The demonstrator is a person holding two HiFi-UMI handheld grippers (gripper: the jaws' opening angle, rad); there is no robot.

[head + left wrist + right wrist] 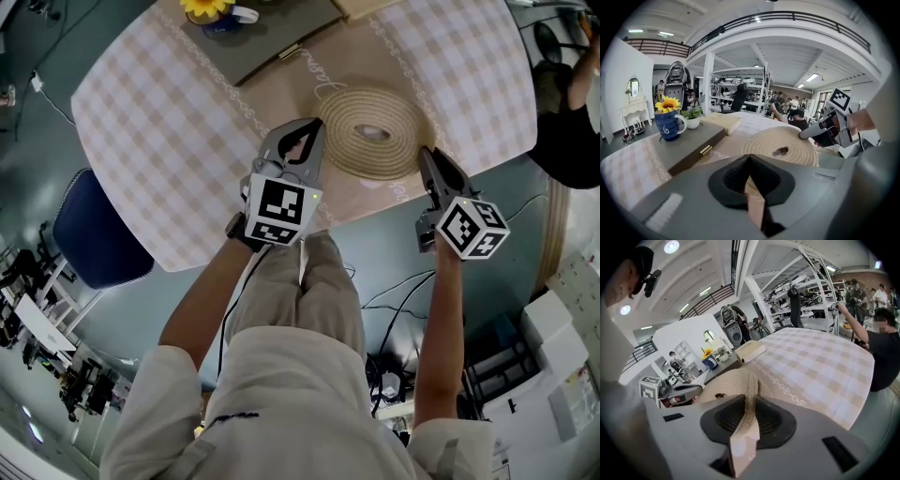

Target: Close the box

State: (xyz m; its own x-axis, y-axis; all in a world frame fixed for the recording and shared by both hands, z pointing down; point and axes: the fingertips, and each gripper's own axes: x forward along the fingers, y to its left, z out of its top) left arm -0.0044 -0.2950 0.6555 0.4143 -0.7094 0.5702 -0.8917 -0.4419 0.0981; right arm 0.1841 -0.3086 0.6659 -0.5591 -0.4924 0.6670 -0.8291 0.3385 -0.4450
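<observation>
A round woven rope box (pixel 373 133) with a small dark knob at its middle lies flat on the tan runner of the checked table (pixel 169 141). My left gripper (pixel 320 124) meets its left rim, jaws closed, with woven weave showing in the narrow gap (pixel 750 161). From the right, my right gripper (pixel 424 152) is shut on the opposite rim. In the right gripper view the woven edge (pixel 749 394) runs straight between the pads. Each gripper shows in the other's view, across the box (pixel 785 147).
A flat dark grey case (pixel 272 37) with a gold clasp lies behind the woven box, bearing a blue mug with a sunflower (pixel 220 14). A tan book-like block (pixel 750 351) sits further back. A blue chair (pixel 94 230) stands left; a seated person (pixel 572 112) is at the right.
</observation>
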